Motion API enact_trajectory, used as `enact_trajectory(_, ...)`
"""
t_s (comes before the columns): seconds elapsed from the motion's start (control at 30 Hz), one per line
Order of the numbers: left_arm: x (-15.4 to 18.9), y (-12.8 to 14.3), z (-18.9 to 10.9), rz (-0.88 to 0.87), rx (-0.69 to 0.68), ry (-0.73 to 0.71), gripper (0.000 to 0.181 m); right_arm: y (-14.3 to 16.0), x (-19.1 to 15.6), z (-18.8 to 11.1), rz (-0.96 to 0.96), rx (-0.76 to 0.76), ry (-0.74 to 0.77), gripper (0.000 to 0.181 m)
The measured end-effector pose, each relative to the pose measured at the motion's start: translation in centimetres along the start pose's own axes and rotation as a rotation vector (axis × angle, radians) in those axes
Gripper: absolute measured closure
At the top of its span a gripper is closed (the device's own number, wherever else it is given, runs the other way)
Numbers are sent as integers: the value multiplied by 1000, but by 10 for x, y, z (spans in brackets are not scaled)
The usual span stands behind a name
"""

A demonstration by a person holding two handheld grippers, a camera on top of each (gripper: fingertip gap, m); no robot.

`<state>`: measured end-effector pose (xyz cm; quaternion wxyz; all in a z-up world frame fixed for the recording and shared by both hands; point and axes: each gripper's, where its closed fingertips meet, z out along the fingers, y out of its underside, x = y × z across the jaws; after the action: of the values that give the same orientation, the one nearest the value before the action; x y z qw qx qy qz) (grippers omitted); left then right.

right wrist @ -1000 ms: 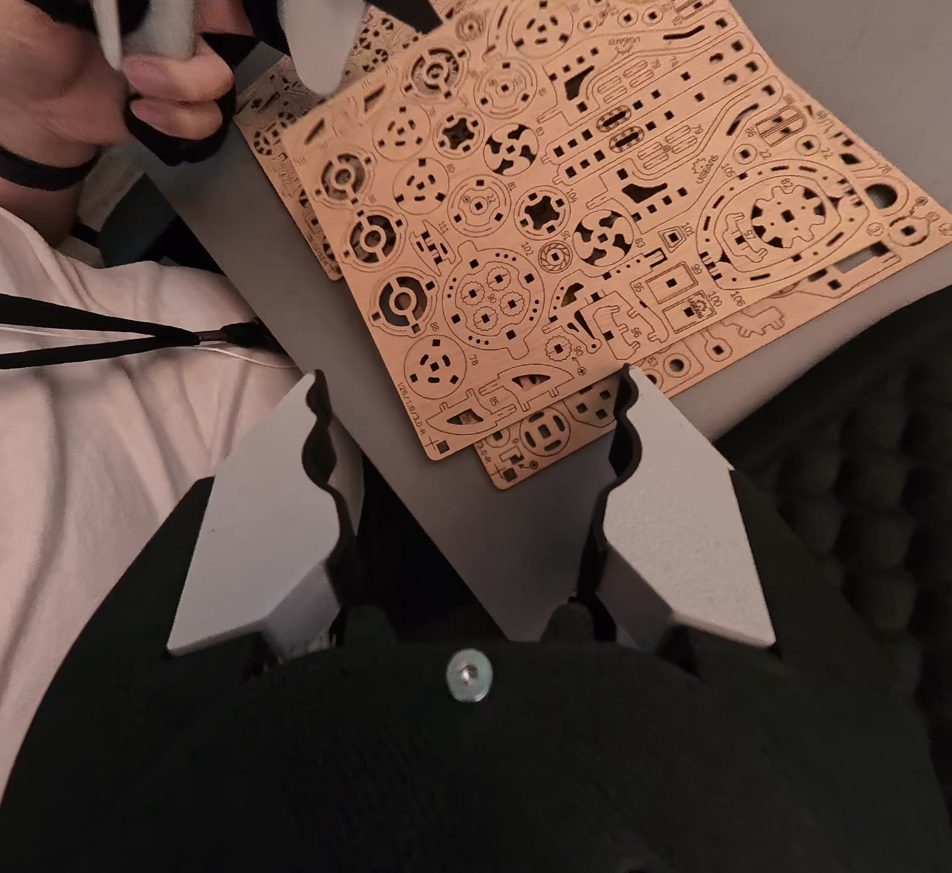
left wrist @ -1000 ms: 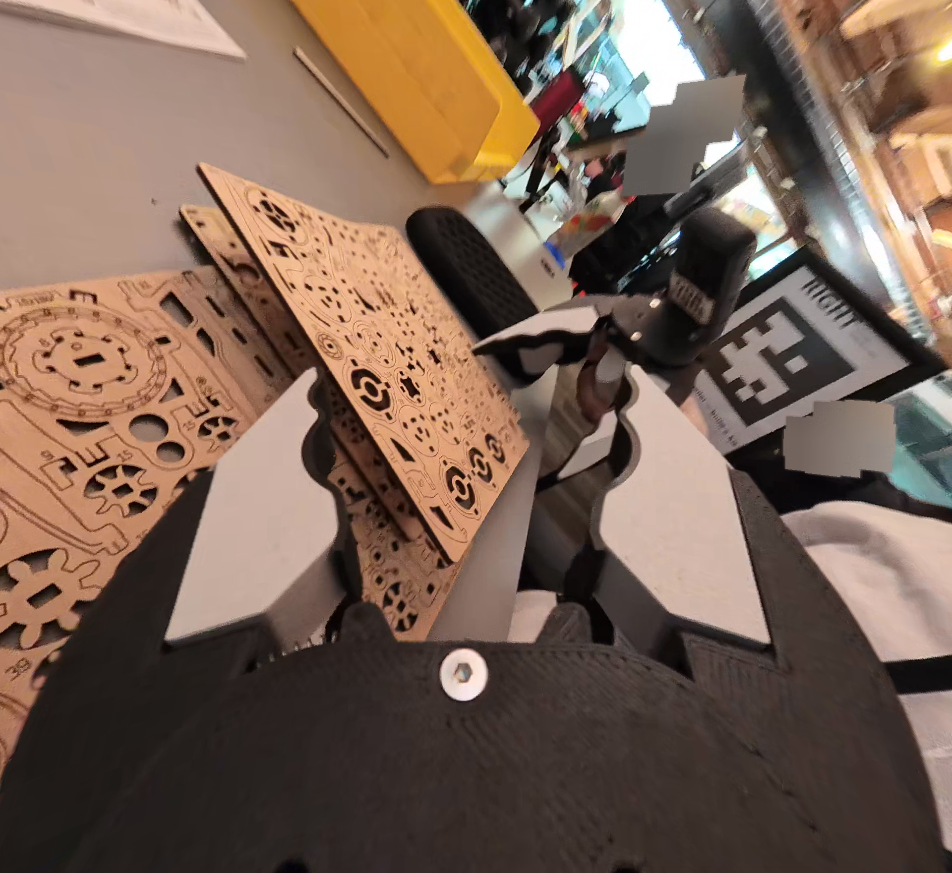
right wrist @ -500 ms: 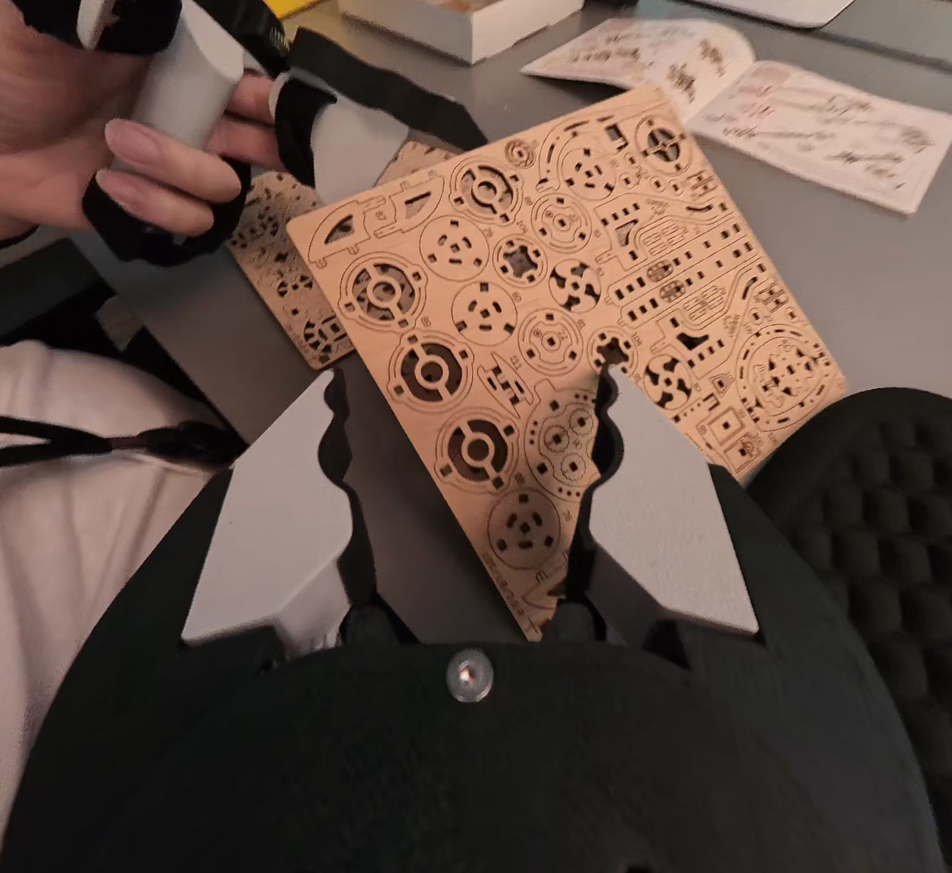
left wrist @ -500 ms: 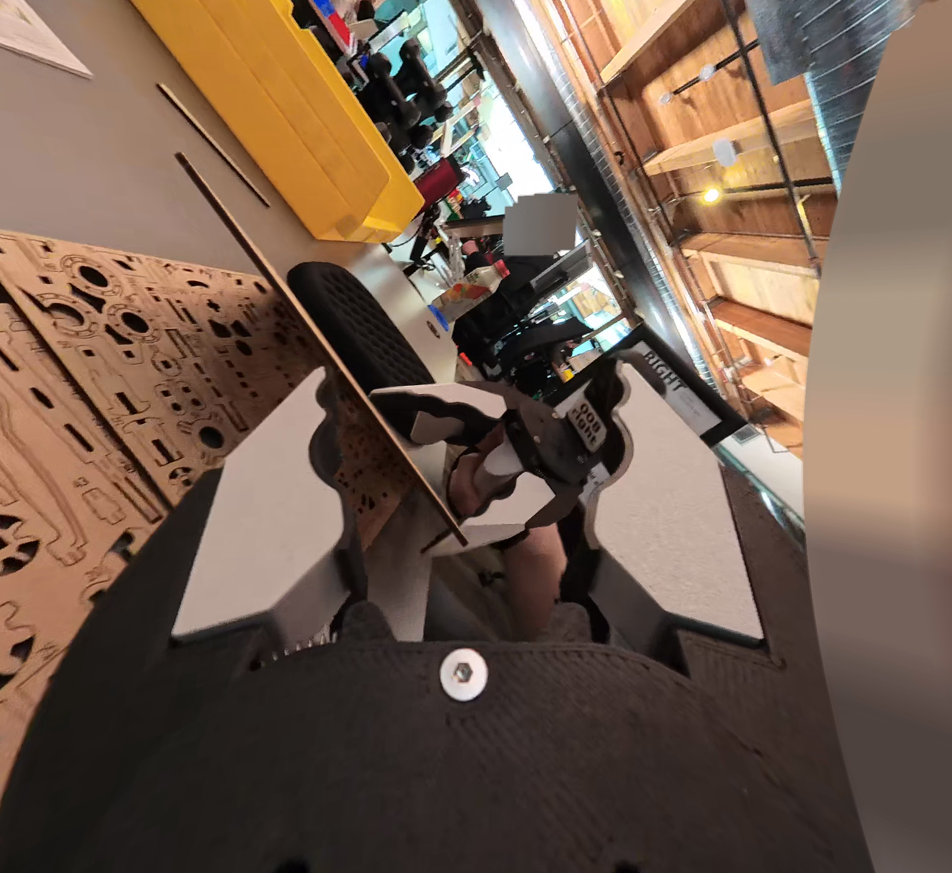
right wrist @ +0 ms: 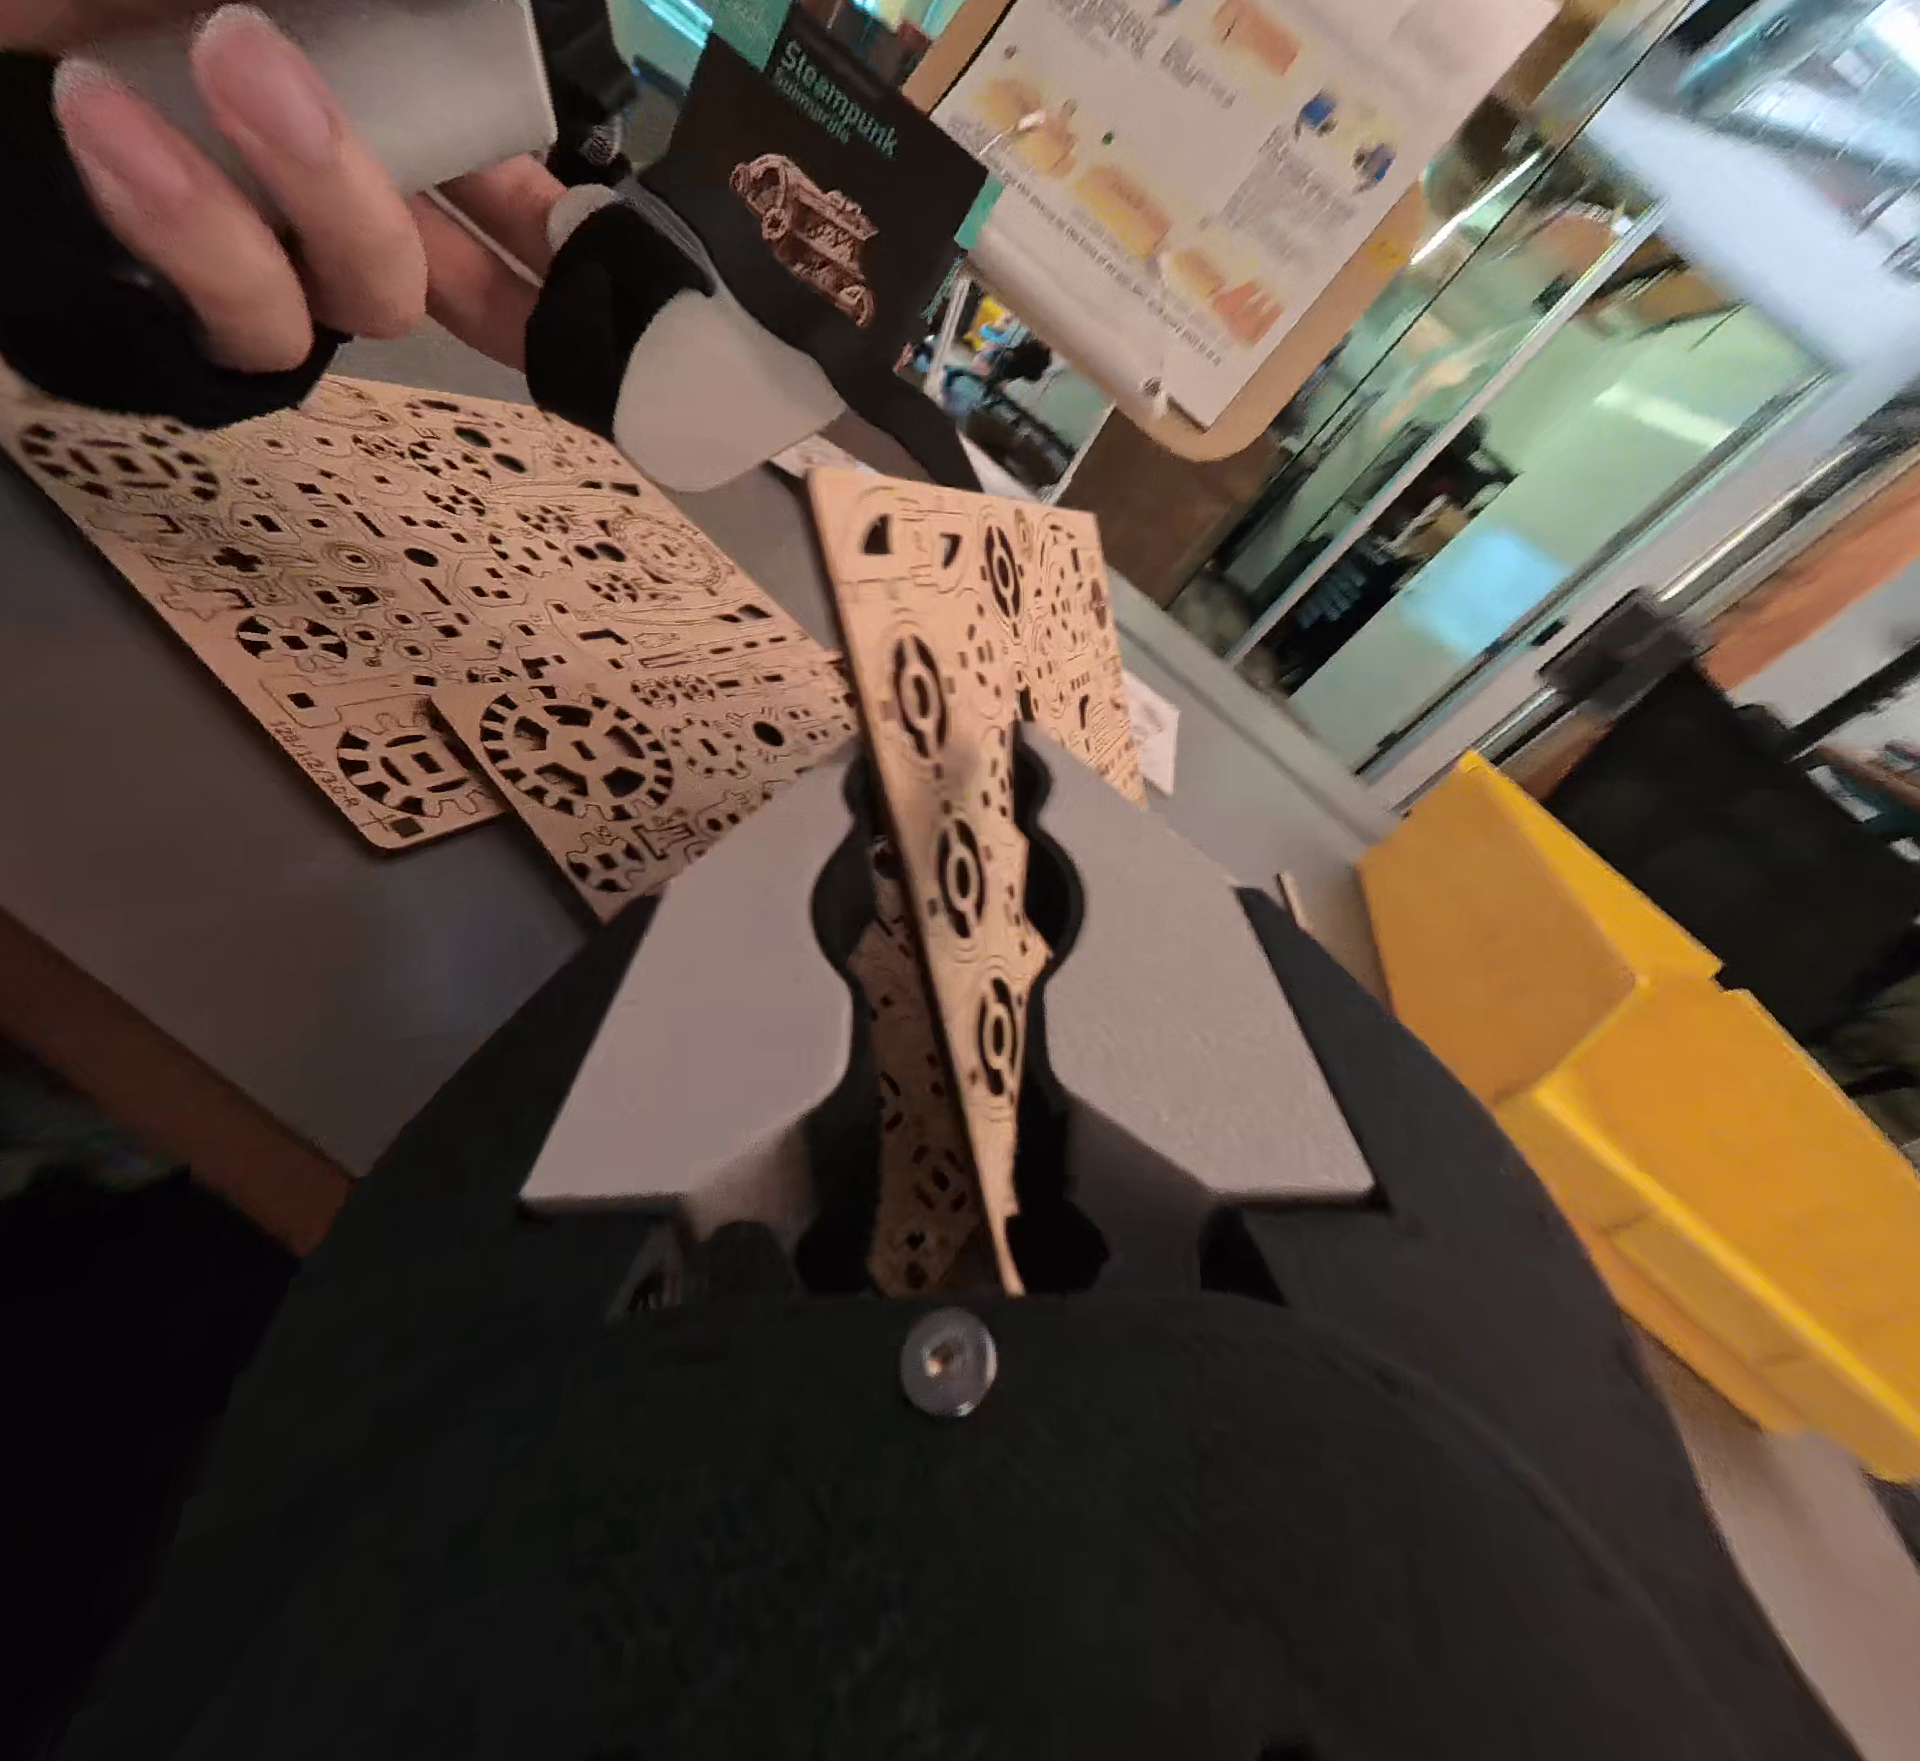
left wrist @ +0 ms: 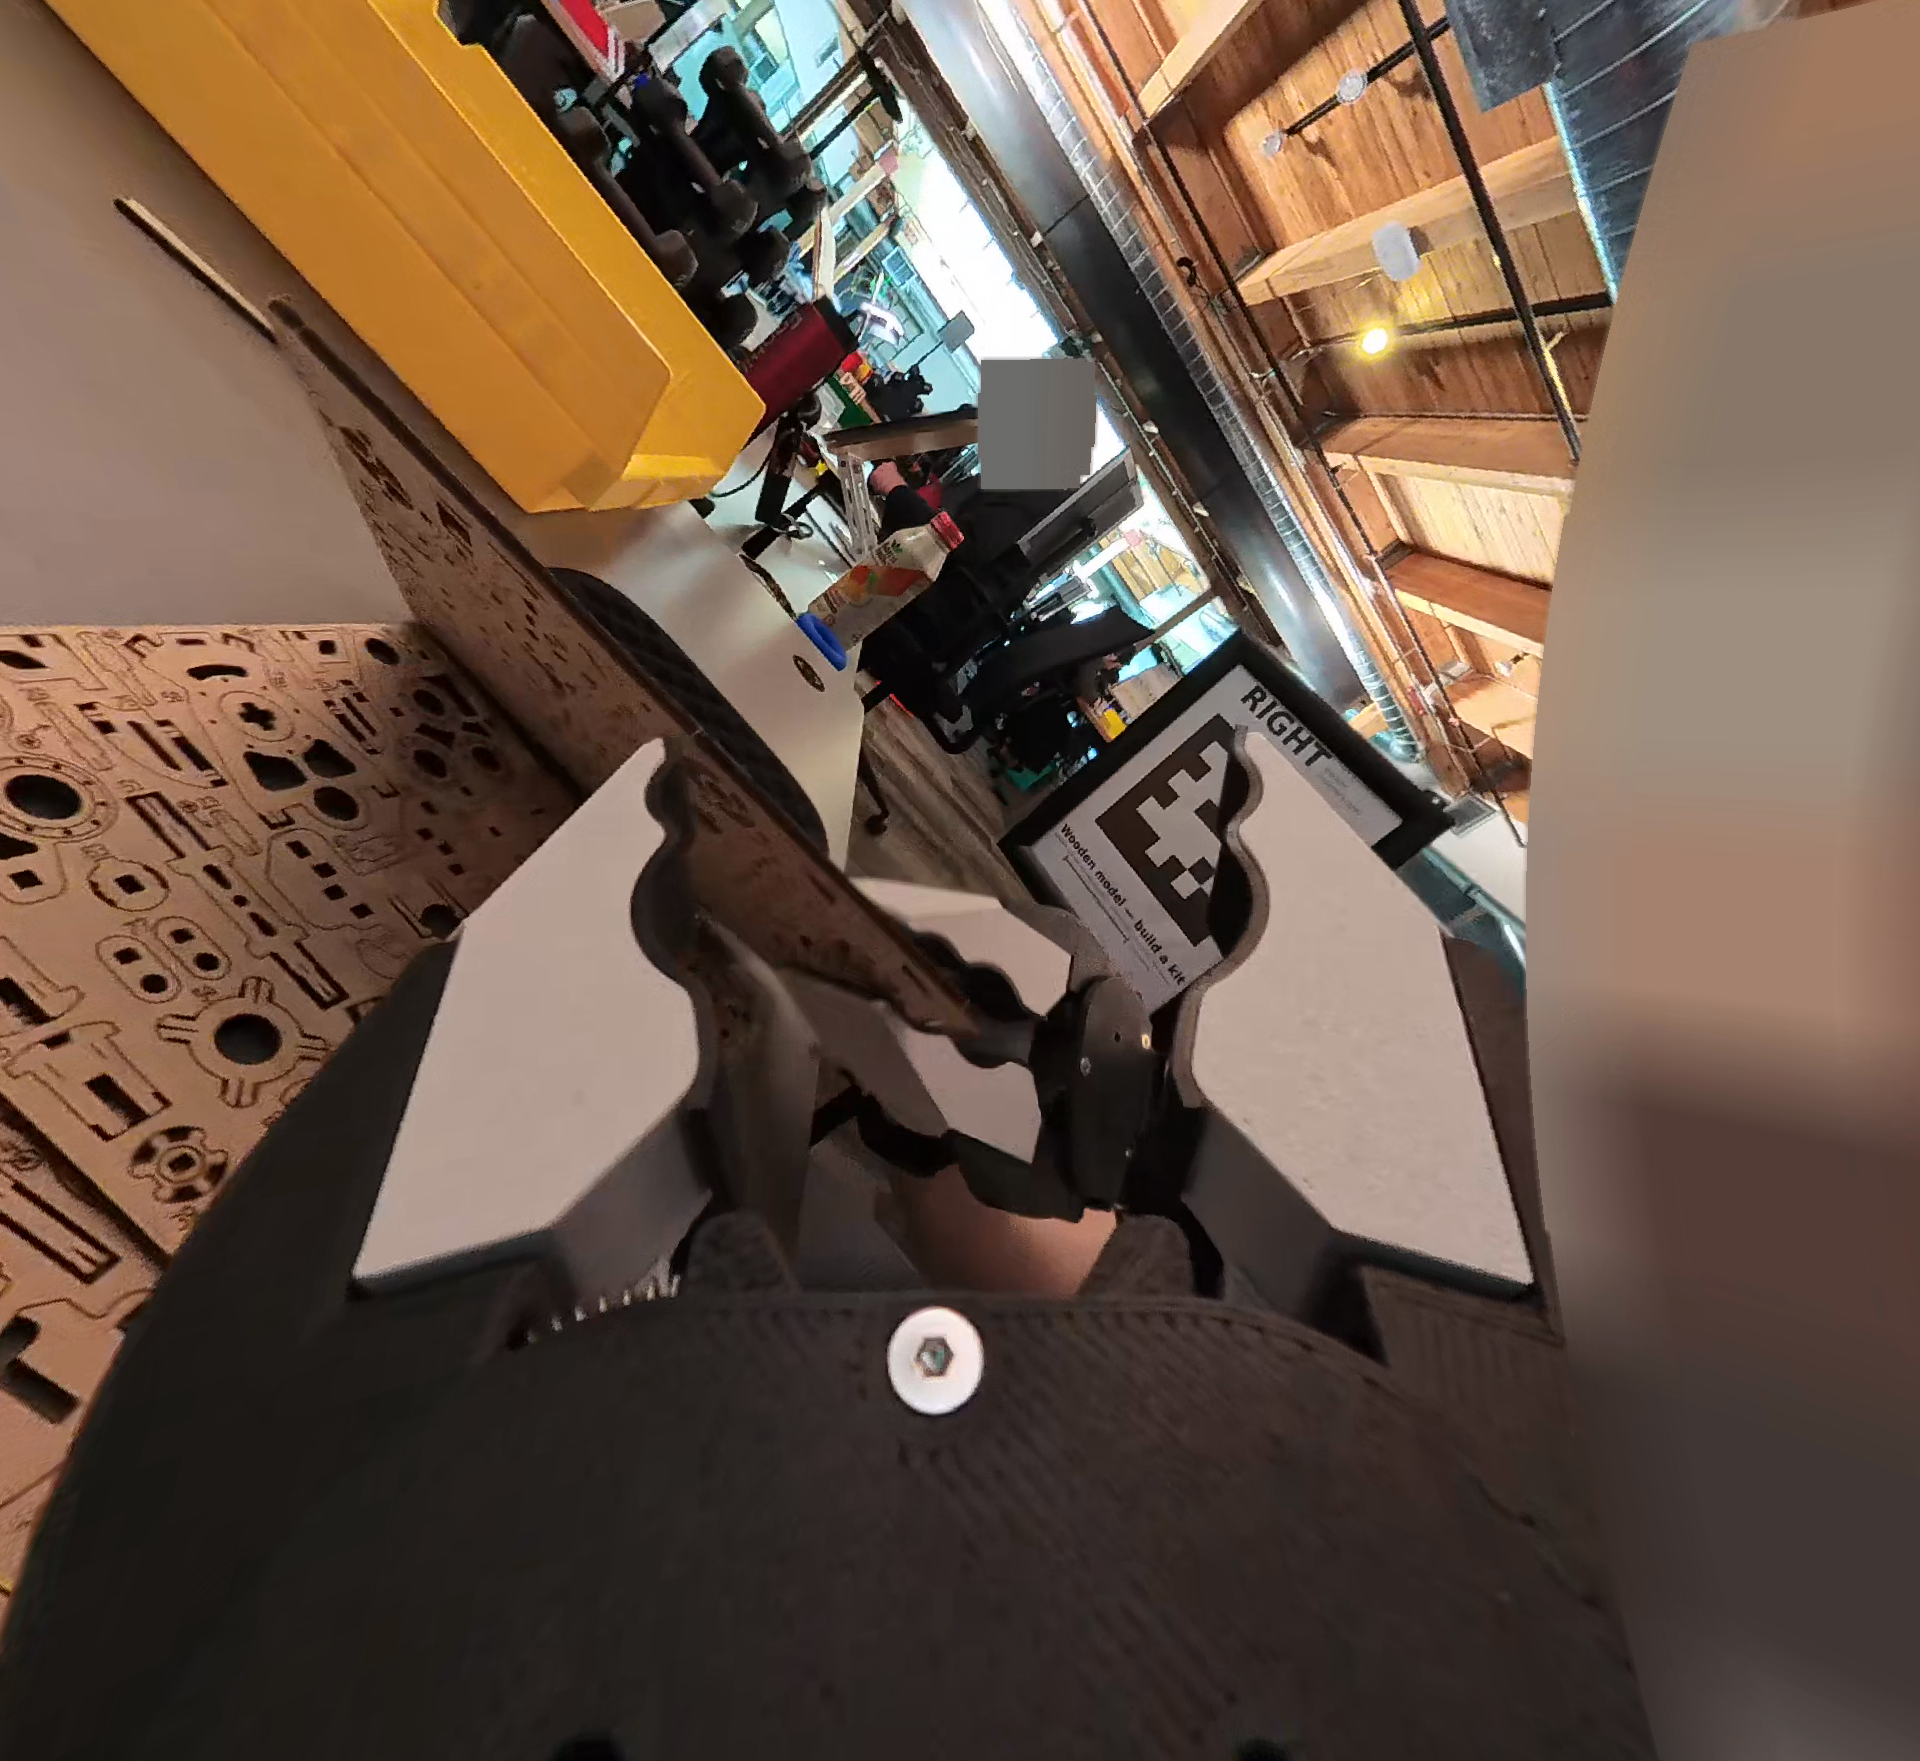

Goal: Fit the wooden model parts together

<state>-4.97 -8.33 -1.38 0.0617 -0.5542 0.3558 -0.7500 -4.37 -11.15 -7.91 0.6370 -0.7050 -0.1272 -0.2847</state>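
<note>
Wooden sheet: laser-cut plywood, lifted off the table and tilted steeply on edge; pinched between the fingers of the right gripper, which is clamped on it.
Left gripper: fingers spread, grasping nothing; the lifted sheet's edge crosses between them, contact unclear.
Other sheets: overlapping, flat on the grey table, left of the raised one.
Yellow bin: on the table, right of the right gripper.
Dark box: upright behind the sheets.
</note>
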Motion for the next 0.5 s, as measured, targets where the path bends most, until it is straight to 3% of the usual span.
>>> enact_trajectory(0.07,-3,-2,1,8,-14,-21,80,-1,3,-1,-24,14,36,170)
enact_trajectory(0.3,-39,17,0,-68,-137,-192,82,-1,3,0,-36,23,39,171)
enact_trajectory(0.4,-51,27,14,-74,-205,-245,95,-1,1,0,-50,26,31,170)
enact_trajectory(0.5,-52,36,25,-92,-305,-250,118,1,-4,-1,-72,23,12,169)
